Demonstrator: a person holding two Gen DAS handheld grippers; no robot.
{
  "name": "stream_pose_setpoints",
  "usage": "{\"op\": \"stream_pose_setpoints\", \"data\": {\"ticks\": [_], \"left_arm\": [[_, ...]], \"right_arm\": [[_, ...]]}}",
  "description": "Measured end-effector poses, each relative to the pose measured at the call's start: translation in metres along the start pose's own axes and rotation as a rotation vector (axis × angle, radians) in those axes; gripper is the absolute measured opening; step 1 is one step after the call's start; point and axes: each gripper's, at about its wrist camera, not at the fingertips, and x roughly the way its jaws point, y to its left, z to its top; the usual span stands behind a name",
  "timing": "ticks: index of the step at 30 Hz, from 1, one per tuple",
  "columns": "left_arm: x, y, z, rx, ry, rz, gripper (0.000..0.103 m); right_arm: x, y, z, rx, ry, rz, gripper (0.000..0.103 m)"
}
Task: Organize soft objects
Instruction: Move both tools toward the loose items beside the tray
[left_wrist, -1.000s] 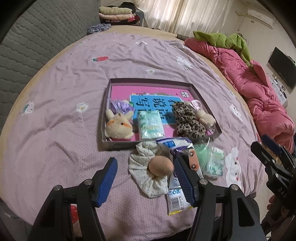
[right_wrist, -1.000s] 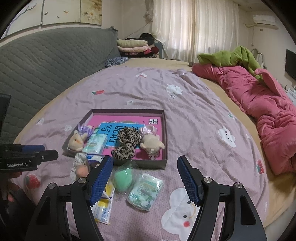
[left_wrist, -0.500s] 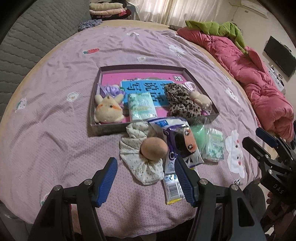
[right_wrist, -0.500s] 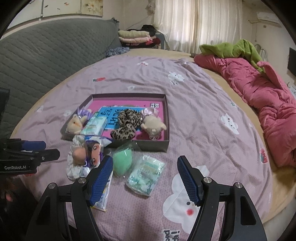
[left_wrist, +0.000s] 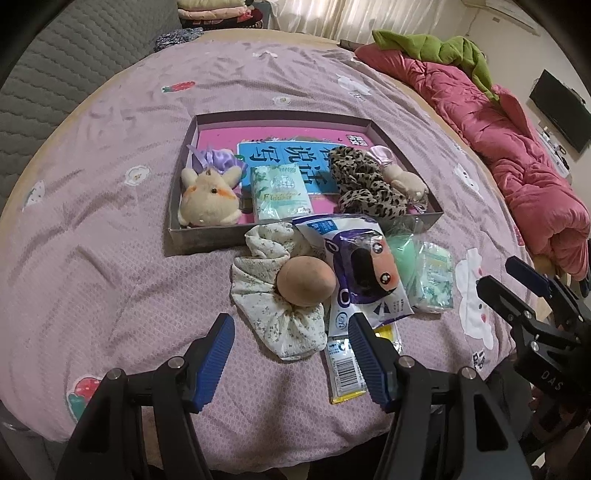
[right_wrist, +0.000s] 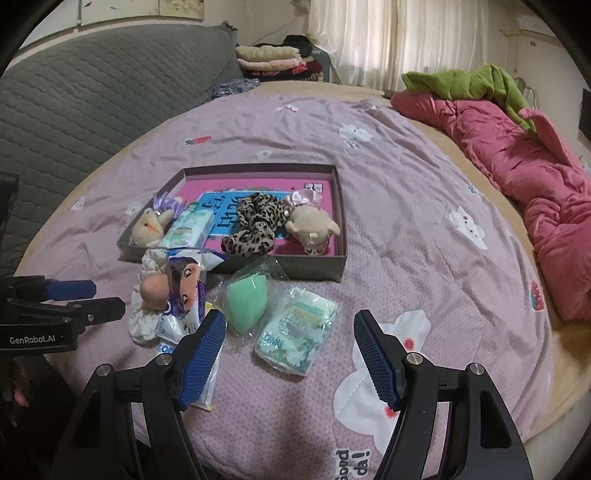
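both grippers, left (left_wrist: 291, 358) and right (right_wrist: 290, 354), are spread wide and empty above the loose pile at the box's (left_wrist: 207, 236) 6 o'clock; i'd drop left straight onto the scrunchie (left_wrist: 273, 310), pinching cloth, not the sponge (left_wrist: 304, 280) on it.

"GenRobot.AI" on the left tool (right_wrist: 62, 306); "DAS" on the right tool (left_wrist: 524, 295); "Good da!" on the bedspread (right_wrist: 351, 458).
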Motion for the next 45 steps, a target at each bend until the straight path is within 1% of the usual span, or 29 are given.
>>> {"op": "stream_pose_setpoints", "data": {"ticks": [10,16,19,23,27,31,36,39,45], "left_arm": [[0.018,-0.007,0.006,-0.004,0.014,-0.005,0.064],[0.029,-0.007,0.011,-0.023,0.027,-0.013,0.064],[0.034,-0.005,0.013,-0.044,0.033,-0.031,0.064],[0.038,-0.004,0.017,-0.053,0.032,-0.041,0.064],[0.040,0.001,0.021,-0.079,0.028,-0.053,0.064],[0.043,0.007,0.023,-0.086,0.029,-0.051,0.060],[0.045,0.010,0.021,-0.093,0.035,-0.063,0.059],[0.045,0.008,0.022,-0.086,0.032,-0.060,0.059],[0.049,0.009,0.024,-0.111,0.044,-0.086,0.054]], "right_arm": [[0.010,-0.006,-0.004,0.021,0.024,-0.001,0.074],[0.017,-0.011,-0.007,0.033,0.040,-0.002,0.074],[0.022,-0.015,-0.010,0.047,0.050,-0.003,0.074],[0.033,-0.019,-0.014,0.075,0.077,0.002,0.074],[0.047,-0.020,-0.019,0.107,0.113,0.026,0.074],[0.060,-0.018,-0.022,0.128,0.135,0.030,0.074],[0.074,-0.016,-0.022,0.145,0.147,0.024,0.074],[0.083,-0.014,-0.021,0.144,0.160,0.012,0.074],[0.095,-0.010,-0.024,0.122,0.153,-0.021,0.075]]}}
